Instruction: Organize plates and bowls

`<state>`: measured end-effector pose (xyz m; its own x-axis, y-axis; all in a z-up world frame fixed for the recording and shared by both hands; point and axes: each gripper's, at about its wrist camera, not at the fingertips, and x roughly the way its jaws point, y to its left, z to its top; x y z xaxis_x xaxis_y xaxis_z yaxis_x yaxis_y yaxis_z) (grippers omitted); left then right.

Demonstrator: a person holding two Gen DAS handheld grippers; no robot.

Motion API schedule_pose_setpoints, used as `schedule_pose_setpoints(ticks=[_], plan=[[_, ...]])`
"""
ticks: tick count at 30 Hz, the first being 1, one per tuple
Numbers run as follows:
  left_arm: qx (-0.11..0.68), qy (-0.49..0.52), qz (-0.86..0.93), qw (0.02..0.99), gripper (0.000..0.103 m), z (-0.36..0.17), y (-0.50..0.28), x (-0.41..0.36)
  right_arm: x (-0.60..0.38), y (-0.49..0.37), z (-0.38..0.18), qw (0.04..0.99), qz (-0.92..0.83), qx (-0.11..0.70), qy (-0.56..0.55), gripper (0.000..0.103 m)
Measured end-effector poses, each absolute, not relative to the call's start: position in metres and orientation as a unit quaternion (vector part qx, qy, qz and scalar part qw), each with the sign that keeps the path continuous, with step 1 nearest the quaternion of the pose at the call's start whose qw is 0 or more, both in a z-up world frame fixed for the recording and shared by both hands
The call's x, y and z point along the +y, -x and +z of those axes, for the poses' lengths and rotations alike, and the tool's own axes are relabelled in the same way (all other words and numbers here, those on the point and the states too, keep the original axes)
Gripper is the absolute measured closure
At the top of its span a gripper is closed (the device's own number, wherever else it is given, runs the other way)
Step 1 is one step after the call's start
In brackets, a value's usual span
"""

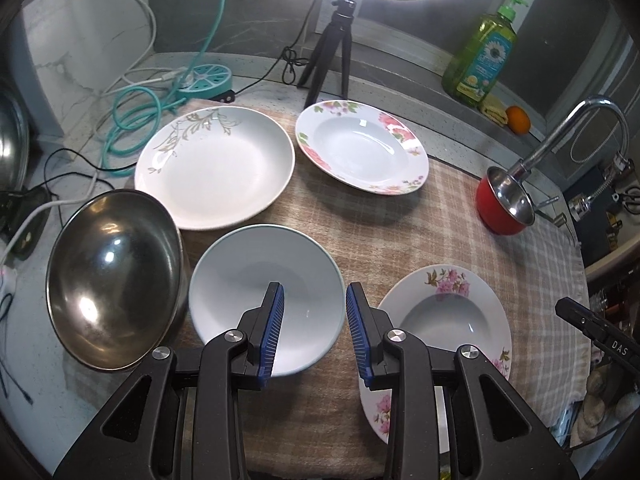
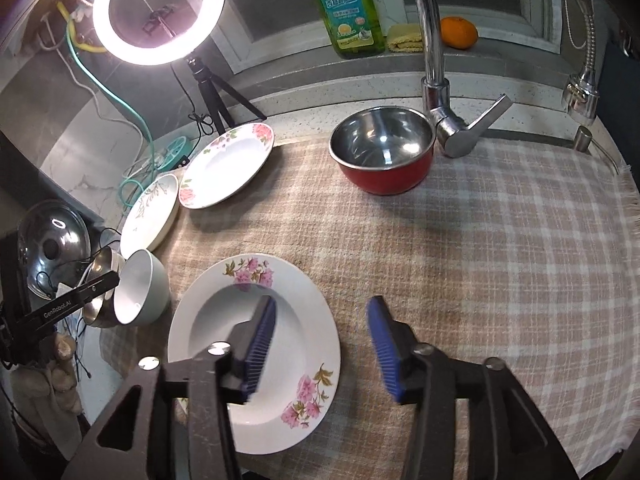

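Note:
My left gripper point(image 1: 314, 286) hangs open over the right rim of a pale blue-grey bowl point(image 1: 248, 280), with its left finger above the bowl's inside and nothing pinched. A steel bowl point(image 1: 112, 280) sits tilted just left of that bowl. My right gripper point(image 2: 320, 300) is open above the right rim of a white plate with pink flowers point(image 2: 304, 344); one finger is over the plate and the other over the cloth. That same flowered plate point(image 1: 452, 312) lies right of the pale bowl. Farther back lie a gold-leaf plate point(image 1: 216, 172) and a rose-rimmed plate point(image 1: 360, 148).
A checked cloth point(image 2: 480, 260) covers the counter. A red bowl with a steel inside point(image 2: 382, 152) stands by the tap point(image 2: 430, 40). A ring-light tripod point(image 1: 332, 48), cables point(image 1: 132, 128), a soap bottle point(image 1: 480, 52) and an orange point(image 1: 519, 119) line the back edge.

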<state>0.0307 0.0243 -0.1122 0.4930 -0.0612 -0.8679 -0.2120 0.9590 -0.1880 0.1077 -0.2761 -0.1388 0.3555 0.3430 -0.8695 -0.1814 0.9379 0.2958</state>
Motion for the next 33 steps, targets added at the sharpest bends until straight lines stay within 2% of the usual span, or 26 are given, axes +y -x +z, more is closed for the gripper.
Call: schedule_pose_setpoints(ticks=[22,33], plan=[[0.481,0.156,0.087,0.859,0.073,-0.085,-0.033,0.050,-0.283,-0.138,-0.108,0.830,0.205,0.514,-0.075,0.053],[0.498,0.138,0.033,0.855,0.073,-0.075,-0.077,0.060,-0.257,-0.163,-0.099,0.826,0.219,0.513,-0.083,0.054]])
